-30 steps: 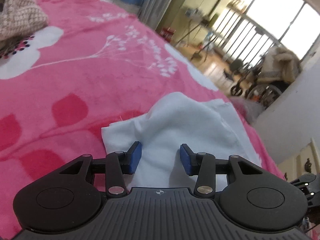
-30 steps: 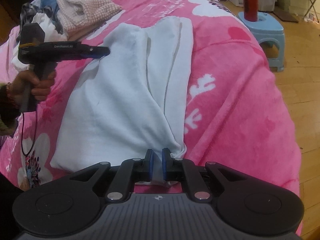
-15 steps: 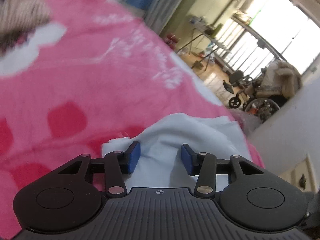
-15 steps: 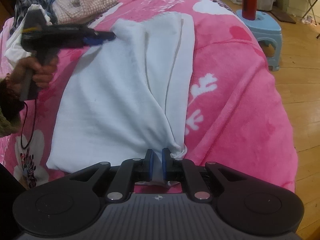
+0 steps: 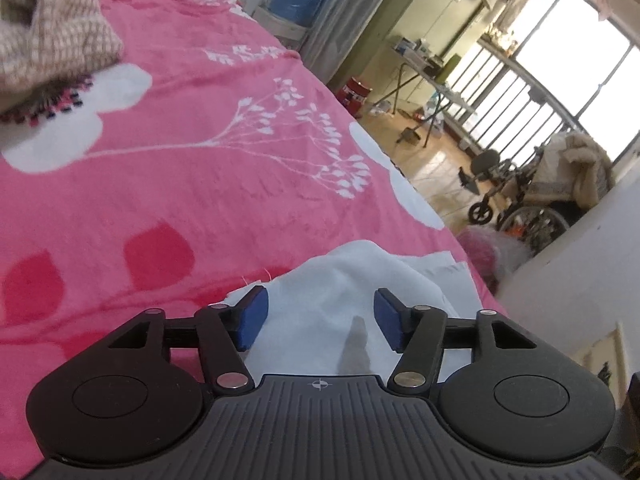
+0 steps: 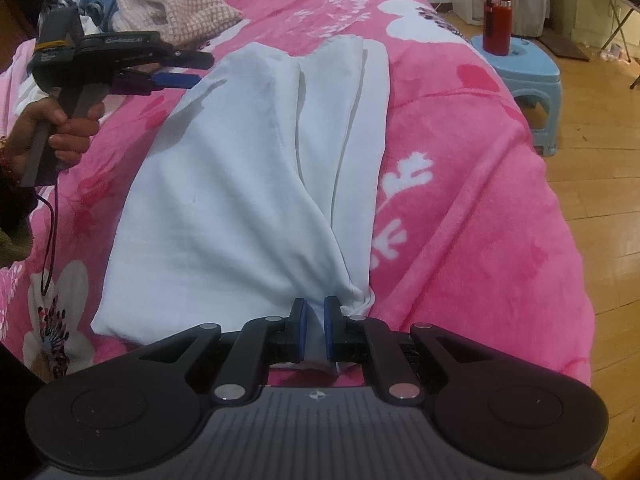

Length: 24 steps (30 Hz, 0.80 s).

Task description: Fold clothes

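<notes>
I see home bedroom: pink floral blanket [image 6: 472,200] on bed, wood floor [image 6: 600,208], blue stool [image 6: 520,68], wheelchair [image 5: 520,200] near window [image 5: 576,60]

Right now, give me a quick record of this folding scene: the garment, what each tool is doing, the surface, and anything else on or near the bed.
garment: white garment, lying lengthwise on the bed, partly folded along its length
right tool: right tool shut on the near end of the garment
left tool: left tool open over the far end, jaws just opened wider, pads not pressing the cloth
surface: pink floral blanket
other laundry: clothes pile at the bed's far corner
beside bed: red bottle on a blue stool
</notes>
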Each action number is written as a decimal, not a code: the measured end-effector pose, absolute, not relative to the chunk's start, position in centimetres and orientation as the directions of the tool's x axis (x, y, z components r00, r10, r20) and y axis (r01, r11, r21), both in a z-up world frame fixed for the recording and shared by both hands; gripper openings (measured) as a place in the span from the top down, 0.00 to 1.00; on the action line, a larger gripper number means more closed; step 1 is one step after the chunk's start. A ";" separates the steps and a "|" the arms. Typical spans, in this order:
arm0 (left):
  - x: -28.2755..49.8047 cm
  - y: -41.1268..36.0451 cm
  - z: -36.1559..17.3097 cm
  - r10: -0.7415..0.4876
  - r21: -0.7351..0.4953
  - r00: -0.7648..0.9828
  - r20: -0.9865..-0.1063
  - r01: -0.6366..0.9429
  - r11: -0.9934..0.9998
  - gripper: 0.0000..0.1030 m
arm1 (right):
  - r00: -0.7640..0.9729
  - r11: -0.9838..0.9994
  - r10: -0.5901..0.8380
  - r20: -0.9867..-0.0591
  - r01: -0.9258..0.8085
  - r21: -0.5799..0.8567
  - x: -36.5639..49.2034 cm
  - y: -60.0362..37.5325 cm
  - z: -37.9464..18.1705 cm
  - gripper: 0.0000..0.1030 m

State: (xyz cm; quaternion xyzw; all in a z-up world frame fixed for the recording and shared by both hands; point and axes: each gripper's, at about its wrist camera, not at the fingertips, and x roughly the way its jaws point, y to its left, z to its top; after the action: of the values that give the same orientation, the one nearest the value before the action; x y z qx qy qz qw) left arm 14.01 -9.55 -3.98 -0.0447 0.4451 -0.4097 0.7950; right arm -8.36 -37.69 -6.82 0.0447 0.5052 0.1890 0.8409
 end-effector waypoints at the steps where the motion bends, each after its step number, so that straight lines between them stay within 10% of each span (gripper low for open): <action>1: 13.8 -9.5 -3.7 -0.679 -0.422 0.268 -0.684 0.614 0.667 0.42 | 0.424 0.924 0.365 -0.829 -0.272 0.268 -8.4 -37.8 -6.9 0.92; 17: 12.9 -2.7 2.3 -0.388 0.011 0.393 -0.834 0.715 0.700 0.34 | 0.480 0.915 0.394 -0.784 -0.284 0.286 -9.4 -38.2 -7.2 0.92; 24: 9.7 -4.1 -2.6 -0.474 -0.220 0.251 -0.844 0.645 0.732 0.34 | 0.491 0.915 0.393 -0.778 -0.291 0.279 -9.6 -38.1 -7.1 0.91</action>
State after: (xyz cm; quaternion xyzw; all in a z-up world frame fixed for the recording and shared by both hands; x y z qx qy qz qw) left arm 9.68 -4.14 -2.63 0.0858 0.4978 -0.3561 0.7861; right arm -9.62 -38.10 -7.11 0.0549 0.4640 0.1983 0.8616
